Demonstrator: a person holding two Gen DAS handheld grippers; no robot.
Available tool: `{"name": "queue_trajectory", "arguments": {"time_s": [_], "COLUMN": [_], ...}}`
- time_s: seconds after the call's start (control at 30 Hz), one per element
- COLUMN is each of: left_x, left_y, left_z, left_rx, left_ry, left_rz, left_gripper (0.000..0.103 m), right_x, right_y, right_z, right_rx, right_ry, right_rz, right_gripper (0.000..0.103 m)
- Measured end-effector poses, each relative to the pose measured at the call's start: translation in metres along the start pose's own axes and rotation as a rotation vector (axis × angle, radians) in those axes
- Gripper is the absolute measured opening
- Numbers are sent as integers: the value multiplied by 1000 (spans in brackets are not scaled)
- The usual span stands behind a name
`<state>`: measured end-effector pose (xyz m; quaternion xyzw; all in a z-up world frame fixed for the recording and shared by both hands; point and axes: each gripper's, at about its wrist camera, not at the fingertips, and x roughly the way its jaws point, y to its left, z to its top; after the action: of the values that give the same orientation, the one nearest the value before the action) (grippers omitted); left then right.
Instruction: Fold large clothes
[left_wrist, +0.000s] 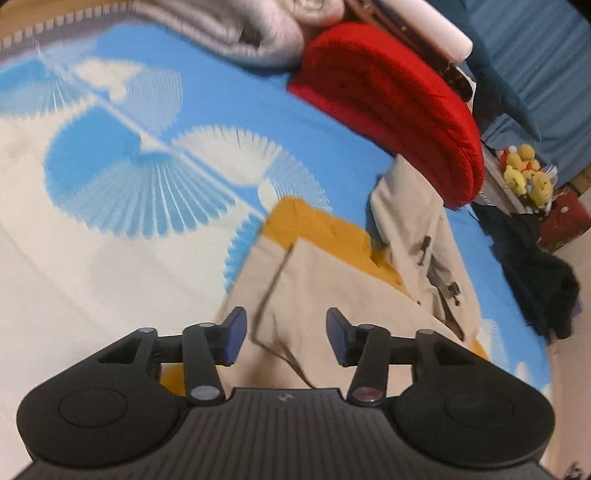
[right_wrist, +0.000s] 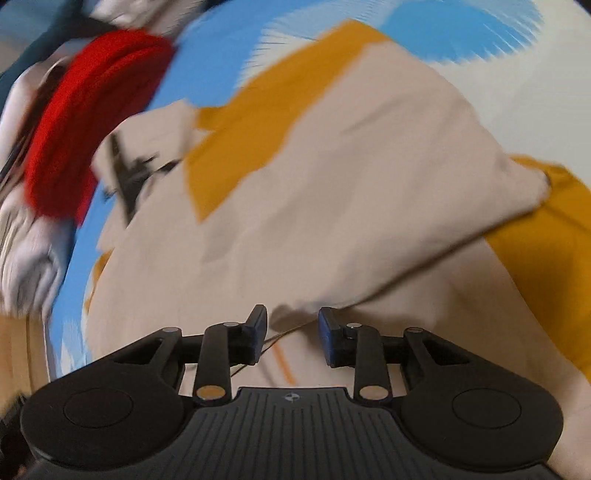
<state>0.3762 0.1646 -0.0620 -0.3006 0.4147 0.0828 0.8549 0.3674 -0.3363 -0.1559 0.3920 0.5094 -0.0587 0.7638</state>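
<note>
A beige garment (left_wrist: 332, 280) with a mustard-yellow lining (left_wrist: 317, 229) lies partly folded on a bed. Its dark buckles and straps (left_wrist: 452, 290) show on the right flap. My left gripper (left_wrist: 286, 336) hovers over the near beige panel, jaws apart with nothing between the blue pads. In the right wrist view the same beige garment (right_wrist: 332, 192) fills the middle, with yellow lining (right_wrist: 258, 110) showing at the top and yellow (right_wrist: 546, 258) at the right. My right gripper (right_wrist: 292, 334) stands open just over the cloth, above a thin cord (right_wrist: 273, 341); no fabric is pinched.
The bed cover (left_wrist: 147, 166) is blue and white with fan patterns. A red folded cushion (left_wrist: 399, 103) and a grey blanket (left_wrist: 240, 29) lie at the far side. Yellow plush toys (left_wrist: 528, 173) and dark clothes (left_wrist: 535, 266) sit beyond the bed's right edge.
</note>
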Motion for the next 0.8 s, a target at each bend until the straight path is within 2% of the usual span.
{"name": "queue_trajectory", "arguments": {"time_s": [0.17, 0.2, 0.3, 0.5, 0.57, 0.6, 0.63, 0.67, 0.8], "left_x": [32, 38, 49, 65, 66, 65, 61, 56, 12], "left_y": [24, 28, 30, 30, 26, 24, 21, 18, 5], "left_z": [-8, -10, -14, -16, -16, -16, -15, -14, -9], "left_rx": [-103, -132, -179, -237, -225, -209, -187, -165, -127], "left_ry": [101, 119, 132, 144, 137, 126, 107, 92, -11], "left_rz": [-70, -72, -110, -102, -107, -100, -90, -89, -47], "left_gripper": [55, 55, 55, 54, 49, 34, 8, 3, 3], "right_x": [1, 0, -5, -30, -32, -32, -31, -30, -34], "right_y": [-24, -24, -21, -5, -4, -5, -7, -7, -1], "right_z": [5, 4, 4, 6, 9, 11, 12, 12, 6], "right_rx": [108, 111, 89, 11, -3, 5, 14, 18, 2], "right_ry": [-24, -36, -78, -184, -191, -183, -178, -172, -176], "right_rz": [-36, -46, -51, -55, -57, -54, -54, -54, -47], "right_gripper": [30, 20, 7, 4, 4, 4, 4, 4, 4]}}
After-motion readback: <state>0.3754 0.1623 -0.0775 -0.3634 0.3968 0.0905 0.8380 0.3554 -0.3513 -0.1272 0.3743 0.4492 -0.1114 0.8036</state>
